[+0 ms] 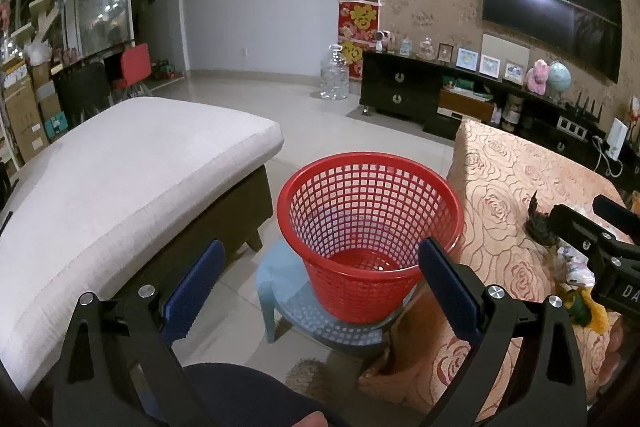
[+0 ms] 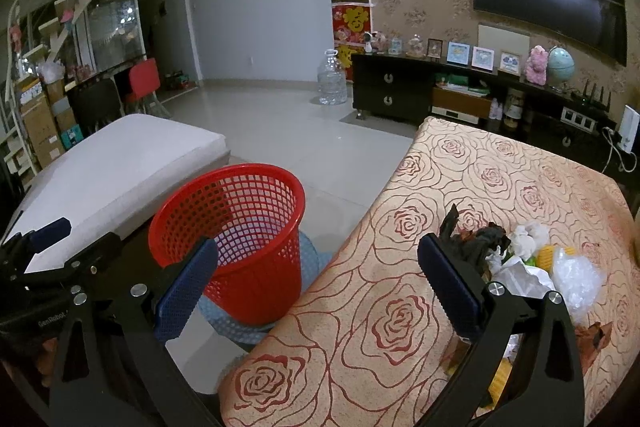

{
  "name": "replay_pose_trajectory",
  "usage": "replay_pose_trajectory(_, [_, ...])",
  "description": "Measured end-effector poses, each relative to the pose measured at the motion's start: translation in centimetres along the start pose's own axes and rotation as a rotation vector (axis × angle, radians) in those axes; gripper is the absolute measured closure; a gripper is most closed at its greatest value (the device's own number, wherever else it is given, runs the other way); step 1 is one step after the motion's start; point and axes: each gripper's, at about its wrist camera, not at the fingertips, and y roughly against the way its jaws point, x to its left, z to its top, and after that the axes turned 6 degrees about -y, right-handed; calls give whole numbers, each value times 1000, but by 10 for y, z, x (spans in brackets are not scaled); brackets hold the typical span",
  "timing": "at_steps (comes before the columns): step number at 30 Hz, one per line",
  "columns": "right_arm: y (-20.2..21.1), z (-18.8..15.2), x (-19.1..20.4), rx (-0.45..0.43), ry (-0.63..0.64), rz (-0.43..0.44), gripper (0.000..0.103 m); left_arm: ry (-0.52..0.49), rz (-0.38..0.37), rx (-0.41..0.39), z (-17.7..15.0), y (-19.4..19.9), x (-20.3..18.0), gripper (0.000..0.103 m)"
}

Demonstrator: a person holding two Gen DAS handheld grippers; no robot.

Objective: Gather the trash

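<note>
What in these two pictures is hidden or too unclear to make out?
- Trash pile on the rose-patterned tablecloth: in the right wrist view its near part sits behind the right gripper; in the left wrist view that gripper covers most of it.
- Pale blue plastic stool: the red mesh plastic basket on it hides most of the seat.
- Framed pictures on the black cabinet: too small to read.
- Left gripper: open, nothing held.

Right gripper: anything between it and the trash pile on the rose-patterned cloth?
Right wrist view: only bare rose-patterned cloth lies between the open right gripper and the crumpled trash pile; its right finger overlaps the pile's edge.
</note>
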Motion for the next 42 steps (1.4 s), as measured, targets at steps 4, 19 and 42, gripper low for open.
replay_pose_trajectory(4, [1, -1, 0, 4, 2, -2, 6, 6, -4, 2, -1, 0, 1, 9])
replay_pose_trajectory(19, [-1, -3, -2, 16, 4, -11, 6, 9, -5, 0, -2, 0, -1, 9])
replay_pose_trajectory(42, [-1, -4, -7, 18, 2, -19, 6, 10, -5, -1, -3, 0, 0, 9])
